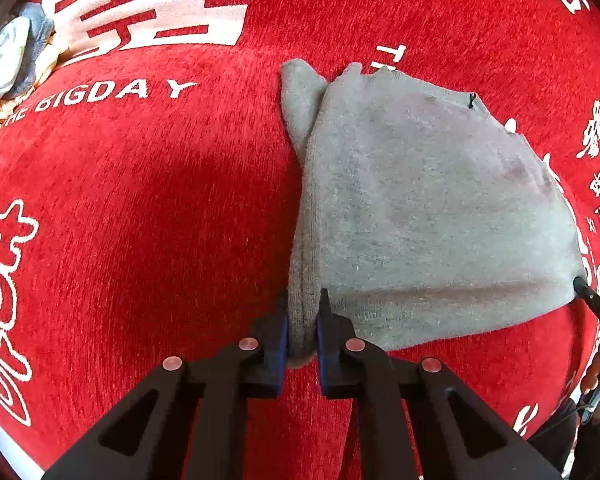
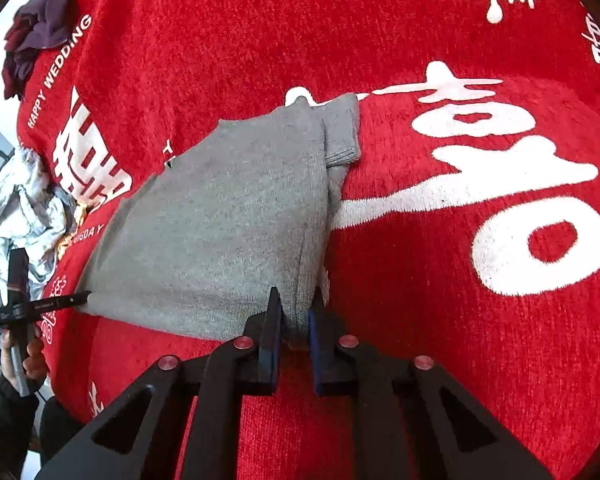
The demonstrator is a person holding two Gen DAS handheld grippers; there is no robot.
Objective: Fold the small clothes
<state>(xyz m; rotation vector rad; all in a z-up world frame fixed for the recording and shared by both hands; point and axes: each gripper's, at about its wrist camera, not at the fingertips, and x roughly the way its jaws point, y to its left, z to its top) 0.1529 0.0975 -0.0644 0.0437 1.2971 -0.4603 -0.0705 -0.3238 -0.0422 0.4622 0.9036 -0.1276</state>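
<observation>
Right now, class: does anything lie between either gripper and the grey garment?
Nothing visible. The left gripper and the right gripper are each shut on a near corner of the grey garment, on the red blanket.

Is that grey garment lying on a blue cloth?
No, the grey garment lies on a red cloth printed with white lettering.

Looks like a home, prob a bedroom: red chenille wedding blanket (image 2: pixel 420 20) w/ "HAPPY WEDDING" print, crumpled laundry pile (image 2: pixel 20 208) at its edge.
</observation>
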